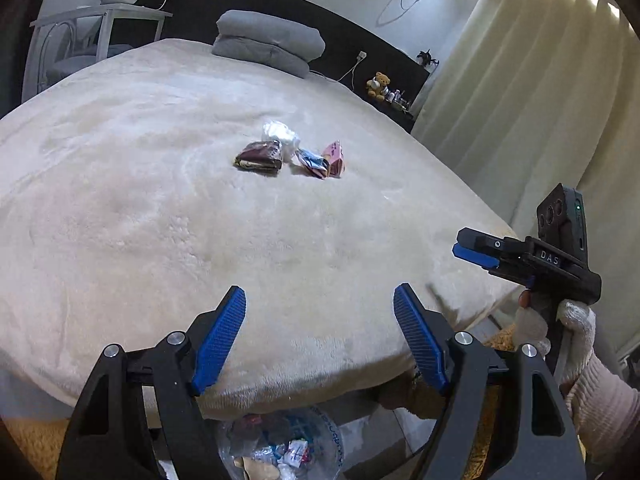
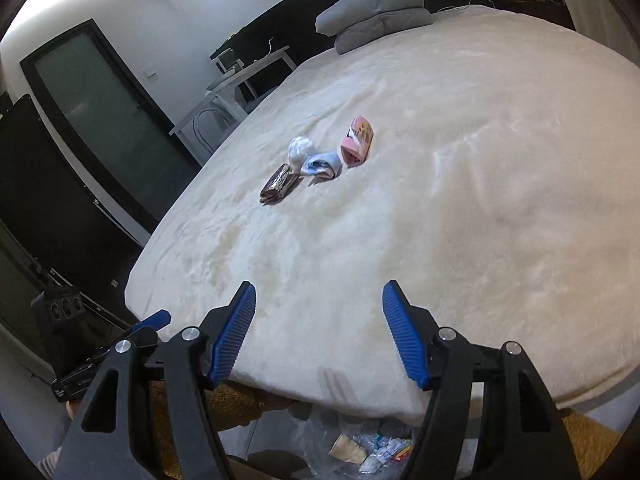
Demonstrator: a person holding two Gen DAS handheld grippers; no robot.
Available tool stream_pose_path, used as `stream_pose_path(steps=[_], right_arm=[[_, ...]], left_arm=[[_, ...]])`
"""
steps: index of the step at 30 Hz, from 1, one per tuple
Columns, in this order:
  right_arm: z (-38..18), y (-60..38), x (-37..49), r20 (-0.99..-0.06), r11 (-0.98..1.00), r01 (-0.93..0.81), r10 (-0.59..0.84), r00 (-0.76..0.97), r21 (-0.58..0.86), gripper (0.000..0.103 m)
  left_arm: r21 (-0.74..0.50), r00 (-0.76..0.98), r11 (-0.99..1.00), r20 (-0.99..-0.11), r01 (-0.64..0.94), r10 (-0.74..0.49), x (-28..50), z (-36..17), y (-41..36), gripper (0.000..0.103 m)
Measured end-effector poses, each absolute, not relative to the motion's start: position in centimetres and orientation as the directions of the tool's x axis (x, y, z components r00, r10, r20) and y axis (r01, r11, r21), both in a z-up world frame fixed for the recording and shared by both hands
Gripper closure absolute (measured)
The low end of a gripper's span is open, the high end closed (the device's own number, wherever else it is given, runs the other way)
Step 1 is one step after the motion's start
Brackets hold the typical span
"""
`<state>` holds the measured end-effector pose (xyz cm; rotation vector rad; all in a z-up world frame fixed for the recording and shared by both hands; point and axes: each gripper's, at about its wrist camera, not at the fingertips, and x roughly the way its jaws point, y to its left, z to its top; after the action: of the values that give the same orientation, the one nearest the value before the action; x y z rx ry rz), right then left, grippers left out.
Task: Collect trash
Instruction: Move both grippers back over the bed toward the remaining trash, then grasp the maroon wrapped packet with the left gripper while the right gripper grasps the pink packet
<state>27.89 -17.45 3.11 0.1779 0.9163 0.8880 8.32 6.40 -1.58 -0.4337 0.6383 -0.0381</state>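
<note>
Four scraps mid-bed [image 1: 160, 200]: dark brown wrapper [image 1: 259, 157], crumpled clear plastic [image 1: 280, 136], blue-white packet [image 1: 312, 161], pink carton [image 1: 335, 157], huddled close. Left tool [image 1: 320, 308] spread wide, empty; right tool [image 2: 319, 304] likewise, both at the bed's edge.

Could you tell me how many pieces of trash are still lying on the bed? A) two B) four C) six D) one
B: a dark brown wrapper, a clear plastic wad, a blue-and-white wrapper and a pink packet lie clustered on the bed.
</note>
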Motion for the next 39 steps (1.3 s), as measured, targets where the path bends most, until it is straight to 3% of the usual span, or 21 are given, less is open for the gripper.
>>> stream_pose_path(steps=[11, 21, 39], right_arm=[[2.4, -14.2, 35.6, -0.632, 0.685, -0.548, 0.704, 0.325, 0.481, 0.037], [1.5, -9.7, 40.3, -0.644, 0.699, -0.528, 0.692, 0.326, 0.483, 0.037], [-0.8, -4.7, 45.1, -0.682, 0.737, -0.479, 0.654, 0.328, 0.477, 0.037]], left_arm=[[-0.41, 0.799, 0.907, -0.576, -0.099, -0.174, 13.2, -0.5, 8.9, 0.028], [-0.294, 0.797, 0.953, -0.592, -0.075, -0.12, 19.0, 0.6, 11.3, 0.028], [-0.273, 0.716, 0.958, -0.685, -0.086, -0.131, 29.0, -3.6, 13.5, 0.028]])
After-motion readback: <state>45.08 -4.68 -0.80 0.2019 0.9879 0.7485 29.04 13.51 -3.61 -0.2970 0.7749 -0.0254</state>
